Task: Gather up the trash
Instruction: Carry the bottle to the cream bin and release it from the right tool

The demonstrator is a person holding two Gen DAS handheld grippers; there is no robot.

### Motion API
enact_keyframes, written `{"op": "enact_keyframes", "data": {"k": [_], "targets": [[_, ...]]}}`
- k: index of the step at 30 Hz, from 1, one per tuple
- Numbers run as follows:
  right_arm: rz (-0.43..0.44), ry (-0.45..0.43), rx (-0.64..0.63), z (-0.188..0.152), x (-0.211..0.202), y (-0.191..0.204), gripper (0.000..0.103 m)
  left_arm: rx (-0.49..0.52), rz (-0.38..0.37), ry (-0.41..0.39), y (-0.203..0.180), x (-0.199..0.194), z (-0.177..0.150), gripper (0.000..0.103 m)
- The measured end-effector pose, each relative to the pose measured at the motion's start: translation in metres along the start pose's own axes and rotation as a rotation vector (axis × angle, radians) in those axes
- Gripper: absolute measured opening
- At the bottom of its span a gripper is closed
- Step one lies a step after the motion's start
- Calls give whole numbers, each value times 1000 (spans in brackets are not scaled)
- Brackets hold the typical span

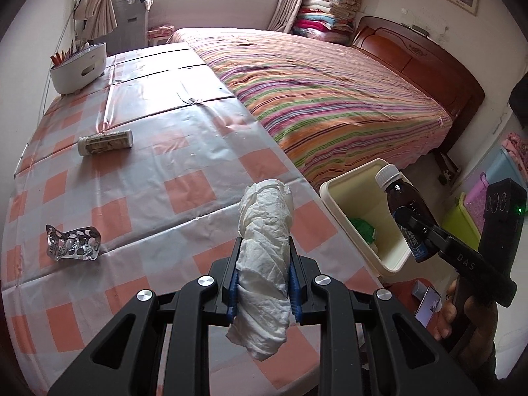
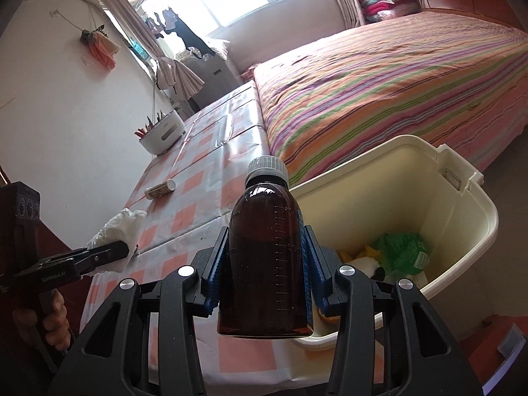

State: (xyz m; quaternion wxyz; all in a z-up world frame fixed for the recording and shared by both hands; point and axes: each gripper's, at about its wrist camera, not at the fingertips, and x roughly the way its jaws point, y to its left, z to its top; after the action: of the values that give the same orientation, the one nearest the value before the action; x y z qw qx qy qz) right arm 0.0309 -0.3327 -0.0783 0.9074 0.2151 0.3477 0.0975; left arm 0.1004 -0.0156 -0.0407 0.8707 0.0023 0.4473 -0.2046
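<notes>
A crumpled white tissue wad (image 1: 264, 260) is clamped between the blue pads of the left gripper (image 1: 263, 247), whose jaws are set narrow against it; the wad stands out past the fingertips over the near edge of the table (image 1: 184, 151). In the right wrist view the same gripper (image 2: 109, 252) is seen from the side at the left, with a hand (image 2: 49, 316) on its grip below.

A brown medicine bottle (image 2: 264, 257) with a grey ribbed cap is gripped across its body by the right gripper (image 2: 264, 264) — the pads are pressed on both sides. The bottle is held over the near rim of the cream trash bin (image 2: 475, 204), which stands just beside the table edge. Green and yellow refuse (image 2: 399, 250) is visible at the bottom of the bin.

Farther out on the checked tablecloth, a used blister pack (image 1: 72, 242) lies at the left, and a small cylindrical container (image 1: 105, 142) lies on its side beyond it. A white basket (image 1: 79, 67) of pencils is placed at the far left corner. A bed (image 1: 330, 92) with a striped cover adjoins the table — folded quilts (image 1: 326, 8) are stacked behind it.
</notes>
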Motion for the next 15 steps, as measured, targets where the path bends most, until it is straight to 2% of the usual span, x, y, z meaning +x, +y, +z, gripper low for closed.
{"op": "enact_keyframes", "data": {"k": [15], "targets": [[-67,-12,52,2,8,-32,44,62,-42,33,-37,18,10,23]]}}
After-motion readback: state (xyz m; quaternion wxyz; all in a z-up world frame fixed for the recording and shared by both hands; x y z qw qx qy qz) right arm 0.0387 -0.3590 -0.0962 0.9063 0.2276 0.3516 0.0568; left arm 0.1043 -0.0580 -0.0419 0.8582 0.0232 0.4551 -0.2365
